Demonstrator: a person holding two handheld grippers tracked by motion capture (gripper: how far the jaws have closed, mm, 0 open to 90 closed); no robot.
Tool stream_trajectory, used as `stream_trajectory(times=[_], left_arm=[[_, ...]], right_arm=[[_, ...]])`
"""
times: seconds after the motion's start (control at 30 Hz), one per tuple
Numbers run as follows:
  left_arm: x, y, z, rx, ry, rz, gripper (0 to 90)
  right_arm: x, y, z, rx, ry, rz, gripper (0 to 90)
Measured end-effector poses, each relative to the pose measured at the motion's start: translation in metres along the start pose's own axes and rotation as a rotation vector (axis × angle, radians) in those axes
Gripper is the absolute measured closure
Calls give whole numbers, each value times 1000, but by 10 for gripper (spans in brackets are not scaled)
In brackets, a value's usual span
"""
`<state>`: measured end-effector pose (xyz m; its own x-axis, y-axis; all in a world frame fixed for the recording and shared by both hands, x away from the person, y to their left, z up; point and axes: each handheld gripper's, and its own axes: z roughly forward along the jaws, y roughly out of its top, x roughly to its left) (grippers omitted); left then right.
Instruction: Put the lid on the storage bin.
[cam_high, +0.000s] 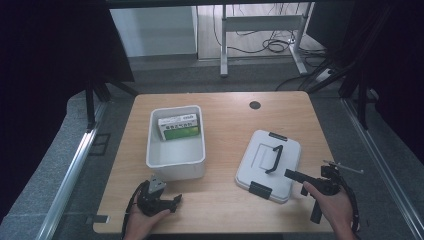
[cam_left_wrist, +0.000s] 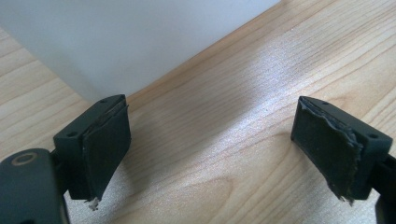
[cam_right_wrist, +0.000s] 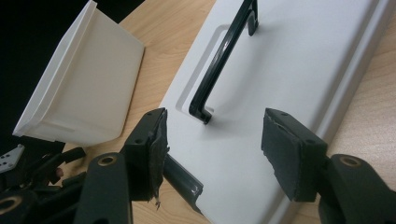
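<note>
On the pale wooden tabletop (cam_high: 225, 107), ringed by grey carpet and dark curtains, both tongs gape wide: the right tongs (cam_right_wrist: 212, 149) over the white lid (cam_high: 270, 162), the left tongs (cam_left_wrist: 212, 149) beside the white bin (cam_high: 175, 160).

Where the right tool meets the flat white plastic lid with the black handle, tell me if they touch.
Cannot tell. In the right gripper view the open right tool straddles the white lid's near edge, but no contact or gap shows plainly.

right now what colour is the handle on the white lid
Black, like the clips at its ends. The handle on the lid shows best in the right gripper view.
</note>
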<state>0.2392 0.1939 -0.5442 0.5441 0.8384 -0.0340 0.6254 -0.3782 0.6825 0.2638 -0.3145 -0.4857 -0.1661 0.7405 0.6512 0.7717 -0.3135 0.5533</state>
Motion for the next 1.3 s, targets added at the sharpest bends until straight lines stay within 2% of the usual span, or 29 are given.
stream_trajectory(times=[0.37, 0.57, 0.77, 1.0, 1.3], left_arm=[[0, 0, 0, -1, -1, 0, 119], [0, 0, 0, -2, 1, 2, 122], [0, -1, -1, -1, -1, 0, 123], [0, -1, -1, -1, 0, 0, 123], [0, -1, -1, -1, 1, 1, 123]], right_arm=[[6, 2, -2, -9, 9, -8, 407], [14, 10, -2, -31, 17, -22, 408], [27, 22, -3, -29, -4, -33, 408], [37, 37, -6, 2, -36, -12, 407], [53, 56, -1, 53, -54, -35, 409]])
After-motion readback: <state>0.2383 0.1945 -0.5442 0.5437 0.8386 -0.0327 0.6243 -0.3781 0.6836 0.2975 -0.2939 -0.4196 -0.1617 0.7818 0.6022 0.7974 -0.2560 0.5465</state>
